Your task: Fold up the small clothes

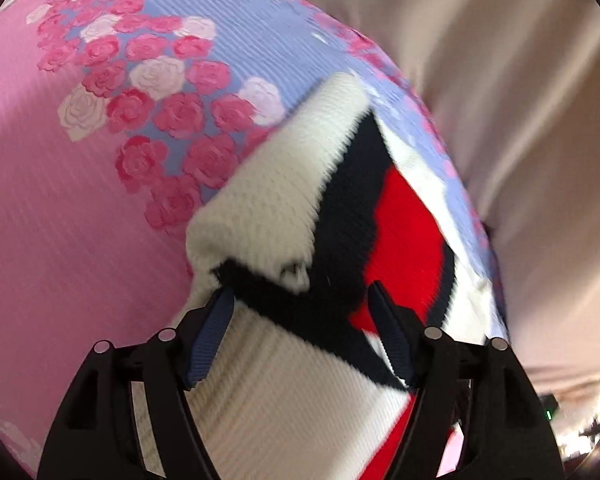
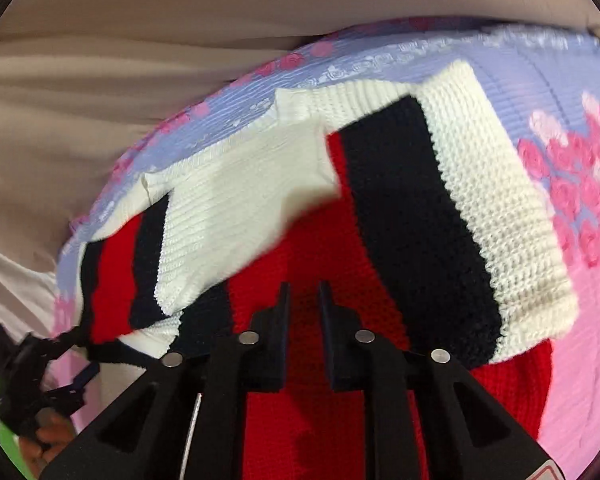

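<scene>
A knitted sweater [image 1: 268,184] in white, navy and red lies partly folded on a bedspread [image 1: 60,208] of pink and lavender with roses. In the left wrist view my left gripper [image 1: 302,334] stands open just above the sweater. A navy band runs between its blue pads [image 1: 212,340], which do not press on the knit. In the right wrist view my right gripper [image 2: 304,300] has its jaws close together, with red knit of the sweater [image 2: 480,200] filling the narrow gap. The left gripper [image 2: 48,364] also shows at the sweater's lower left edge.
Beige cloth [image 1: 520,120] lies in folds beyond the bedspread's edge, and it fills the top and left of the right wrist view [image 2: 100,100]. A hand [image 2: 48,446] holds the left gripper. Dark clutter [image 1: 580,420] sits at the far lower right.
</scene>
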